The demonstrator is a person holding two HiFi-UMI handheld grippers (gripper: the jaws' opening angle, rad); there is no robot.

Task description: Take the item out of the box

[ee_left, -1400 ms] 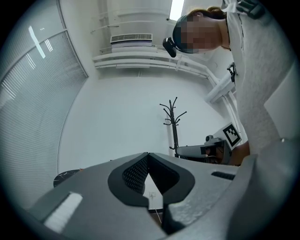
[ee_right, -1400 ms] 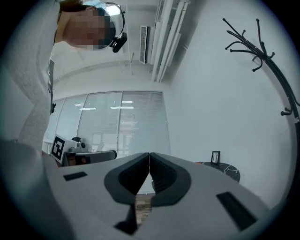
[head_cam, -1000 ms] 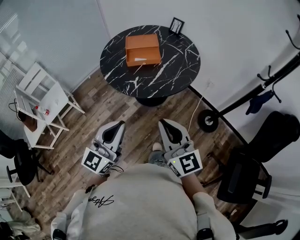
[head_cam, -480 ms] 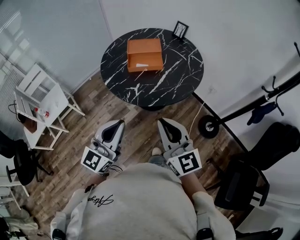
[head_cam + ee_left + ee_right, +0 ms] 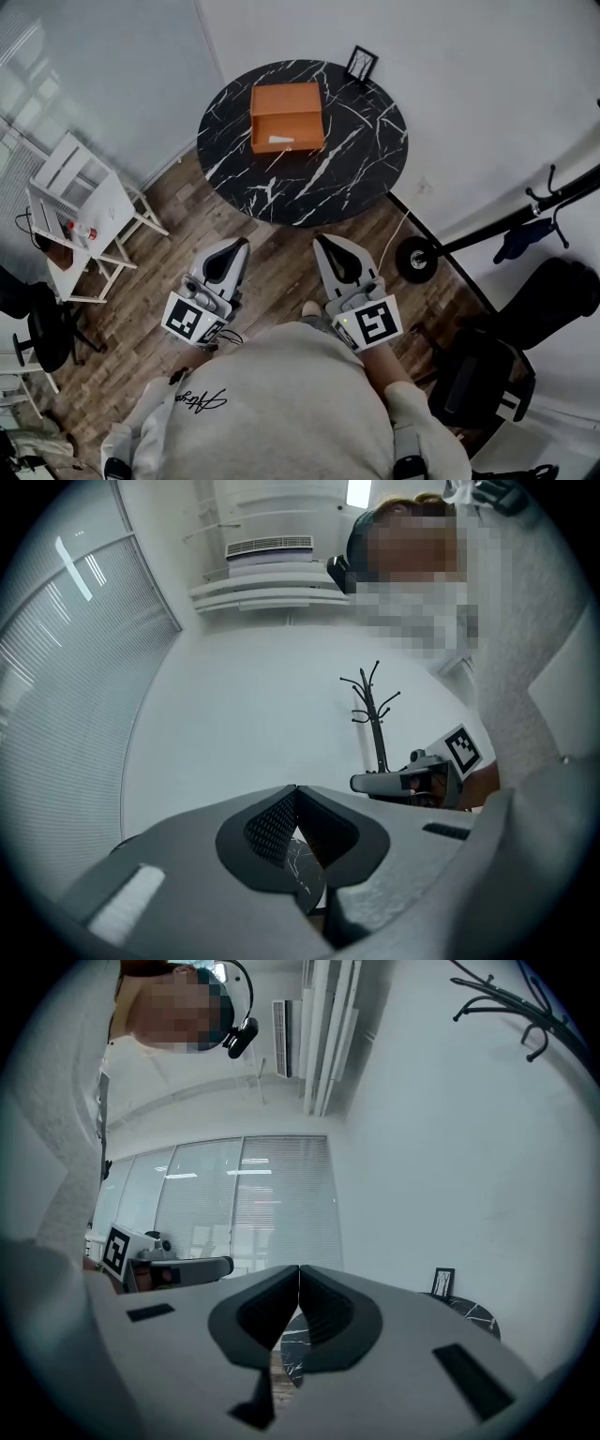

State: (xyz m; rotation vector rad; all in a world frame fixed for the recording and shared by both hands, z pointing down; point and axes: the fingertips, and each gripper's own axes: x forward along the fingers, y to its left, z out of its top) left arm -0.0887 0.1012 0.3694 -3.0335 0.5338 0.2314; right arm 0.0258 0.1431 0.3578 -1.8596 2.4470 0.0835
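Observation:
An orange box [image 5: 287, 116] lies shut on the round black marble table [image 5: 319, 169] in the head view, well ahead of both grippers. My left gripper [image 5: 236, 247] is held low over the wooden floor, close to my body, jaws shut with nothing between them. My right gripper [image 5: 323, 244] hangs beside it, also shut and empty. In the left gripper view the jaw tips [image 5: 296, 789] meet, and a sliver of the table [image 5: 305, 869] shows below them. The right gripper view shows its tips [image 5: 299, 1269] closed too, the table edge [image 5: 469, 1314] off to the right.
A small black picture frame [image 5: 360, 64] stands at the table's far edge. A white shelf unit [image 5: 80, 211] is on the left. A black coat rack [image 5: 525, 211] with a wheel base leans at the right, and a black chair [image 5: 478, 375] is near my right side.
The view has shifted slightly; the table and box sit a little lower and nearer in the picture. Both grippers stay shut in about the same place.

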